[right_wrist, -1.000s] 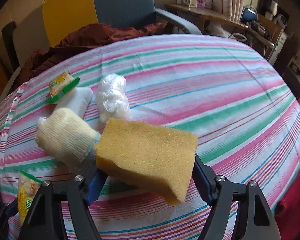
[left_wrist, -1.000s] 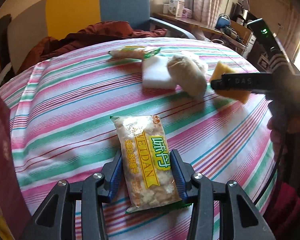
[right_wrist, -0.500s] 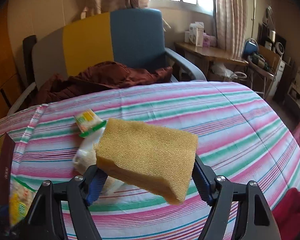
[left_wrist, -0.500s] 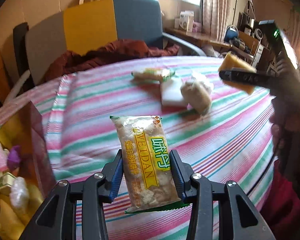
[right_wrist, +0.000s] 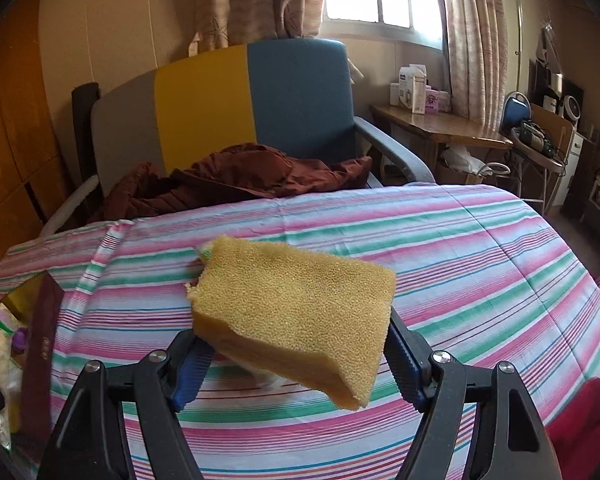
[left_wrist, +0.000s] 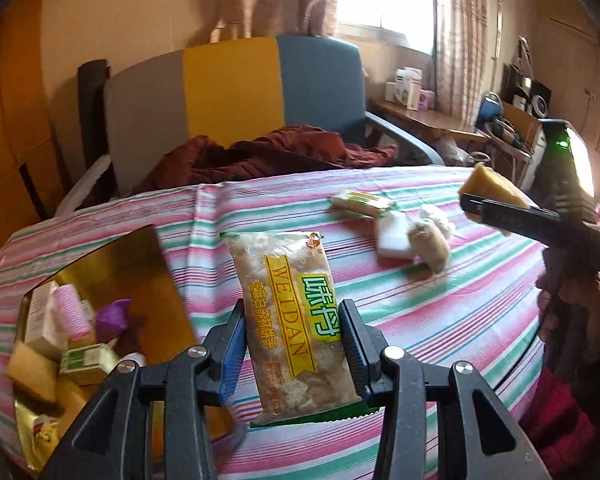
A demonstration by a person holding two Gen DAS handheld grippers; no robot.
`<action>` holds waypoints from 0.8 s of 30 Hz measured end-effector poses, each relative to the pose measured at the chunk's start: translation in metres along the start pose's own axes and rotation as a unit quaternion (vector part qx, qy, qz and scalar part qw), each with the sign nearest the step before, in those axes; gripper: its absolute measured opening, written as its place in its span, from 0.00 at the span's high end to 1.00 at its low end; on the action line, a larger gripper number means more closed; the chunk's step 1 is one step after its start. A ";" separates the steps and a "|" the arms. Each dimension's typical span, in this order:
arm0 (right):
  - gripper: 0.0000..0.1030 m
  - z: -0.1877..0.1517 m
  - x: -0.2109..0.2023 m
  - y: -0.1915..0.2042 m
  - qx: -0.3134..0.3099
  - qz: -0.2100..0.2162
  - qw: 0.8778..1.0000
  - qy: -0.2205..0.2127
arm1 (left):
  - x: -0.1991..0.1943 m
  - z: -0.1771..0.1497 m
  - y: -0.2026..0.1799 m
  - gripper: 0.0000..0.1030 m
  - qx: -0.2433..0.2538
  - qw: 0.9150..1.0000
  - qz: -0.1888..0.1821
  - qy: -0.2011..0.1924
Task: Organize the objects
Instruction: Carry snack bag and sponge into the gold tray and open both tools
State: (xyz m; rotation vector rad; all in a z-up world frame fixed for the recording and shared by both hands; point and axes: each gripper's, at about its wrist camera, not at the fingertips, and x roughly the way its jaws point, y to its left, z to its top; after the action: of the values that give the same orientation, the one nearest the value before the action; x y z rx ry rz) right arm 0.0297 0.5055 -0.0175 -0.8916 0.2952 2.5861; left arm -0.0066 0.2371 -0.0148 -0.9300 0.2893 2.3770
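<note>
My left gripper is shut on a clear snack packet with a yellow and green label, held above the striped table. Lower left stands a gold-lined box with several small items inside. In the right wrist view my right gripper is shut on a yellow sponge, lifted over the table. The same sponge and right gripper show at the right of the left wrist view. On the cloth lie a green-edged packet, a white block, a beige roll and a white bundle.
A grey, yellow and blue armchair with a dark red jacket stands behind the table. A wooden side table with boxes sits at the right by the window. A person's hand holds the right gripper. The box's dark red wall is at the left.
Both grippers have risen with their loads and tilted up, so more of the room shows. The gold-lined box has come into the left wrist view. The sponge now hides most of the table items.
</note>
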 end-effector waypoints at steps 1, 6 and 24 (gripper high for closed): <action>0.25 0.000 -0.003 0.007 -0.001 0.007 1.000 0.000 | -0.002 -0.001 0.007 0.57 -0.006 1.000 0.006 -0.001; 0.25 -0.004 -0.018 0.045 -0.017 0.049 0.999 -0.001 | -0.007 -0.008 0.031 0.57 -0.031 0.999 0.024 -0.001; 0.25 -0.051 -0.042 0.197 -0.068 0.219 0.972 0.053 | -0.048 -0.047 0.150 0.57 -0.154 0.985 0.074 -0.013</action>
State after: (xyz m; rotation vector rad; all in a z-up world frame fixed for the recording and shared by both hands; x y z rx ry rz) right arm 0.0045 0.2996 -0.0168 -1.1234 0.3854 2.9974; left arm -0.0388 0.0756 -0.0171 -1.0463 -0.0246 2.6179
